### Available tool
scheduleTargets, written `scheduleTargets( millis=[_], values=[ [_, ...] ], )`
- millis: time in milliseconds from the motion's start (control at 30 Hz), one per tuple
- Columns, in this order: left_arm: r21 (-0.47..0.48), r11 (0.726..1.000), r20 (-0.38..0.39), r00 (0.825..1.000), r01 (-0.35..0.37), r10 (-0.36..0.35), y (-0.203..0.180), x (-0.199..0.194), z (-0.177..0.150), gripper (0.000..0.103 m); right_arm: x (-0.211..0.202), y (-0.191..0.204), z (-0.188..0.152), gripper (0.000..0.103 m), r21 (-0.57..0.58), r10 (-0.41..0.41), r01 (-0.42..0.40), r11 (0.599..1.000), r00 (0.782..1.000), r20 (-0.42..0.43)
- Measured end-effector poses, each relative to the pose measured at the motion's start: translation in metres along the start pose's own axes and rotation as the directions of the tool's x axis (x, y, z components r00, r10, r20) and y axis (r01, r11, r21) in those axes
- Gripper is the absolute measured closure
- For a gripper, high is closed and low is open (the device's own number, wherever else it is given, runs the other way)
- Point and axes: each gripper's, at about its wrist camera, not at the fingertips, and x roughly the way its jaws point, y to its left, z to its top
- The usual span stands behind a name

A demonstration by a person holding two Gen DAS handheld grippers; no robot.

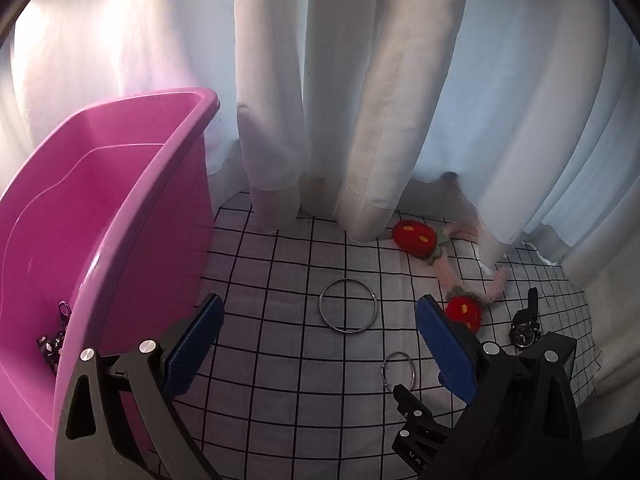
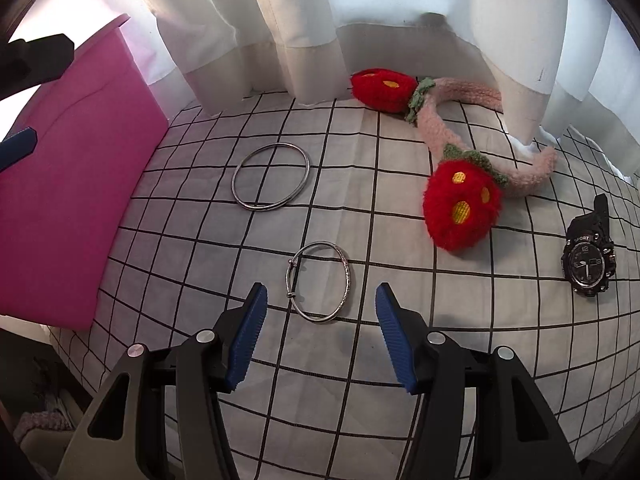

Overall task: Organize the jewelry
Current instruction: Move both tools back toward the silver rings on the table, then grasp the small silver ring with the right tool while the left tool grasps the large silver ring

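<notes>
A pink plastic bin (image 1: 120, 208) stands at the left; a small dark trinket (image 1: 54, 336) lies inside it. On the checked cloth lie a large plain silver bangle (image 1: 348, 306) (image 2: 271, 177), a smaller patterned silver bangle (image 2: 320, 282) (image 1: 398, 370), a black sport watch (image 2: 588, 260) (image 1: 526, 326) and a pink headband with red plush strawberries (image 2: 460, 160) (image 1: 440, 264). My left gripper (image 1: 320, 324) is open and empty, beside the bin's rim and above the cloth. My right gripper (image 2: 320, 308) is open and empty, its fingers flanking the near end of the smaller bangle.
White curtains (image 1: 360, 100) hang down to the cloth at the back. The checked cloth (image 2: 360, 380) covers the table; its edge falls away at the front left and right. The bin's outer wall (image 2: 72, 180) is at the left of the right wrist view.
</notes>
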Motion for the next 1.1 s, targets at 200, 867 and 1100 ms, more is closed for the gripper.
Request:
scheduleTargets(
  millis=[200,867,1100],
  values=[
    [-0.007,0.999,-0.037,0.999,-0.039,0.039,0.002,0.034,-0.003,0.008,0.026,0.002,0.002,0.049,0.011,0.005,-0.005,1.000,1.000,-0.012],
    [0.004,1.000,-0.161,0.987,-0.030,0.031,-0.013,0.132,-0.014,0.008,0.025,-0.019,-0.005,0.049,-0.049,-0.073,0.077,0.996,0.995,0.074],
    [0.089,0.996,-0.189,0.981,-0.019,0.035,-0.040,0.151,-0.011,0.008,0.022,-0.022,-0.011,0.049,-0.051,-0.076,0.080,0.995,0.994,0.082]
  ],
)
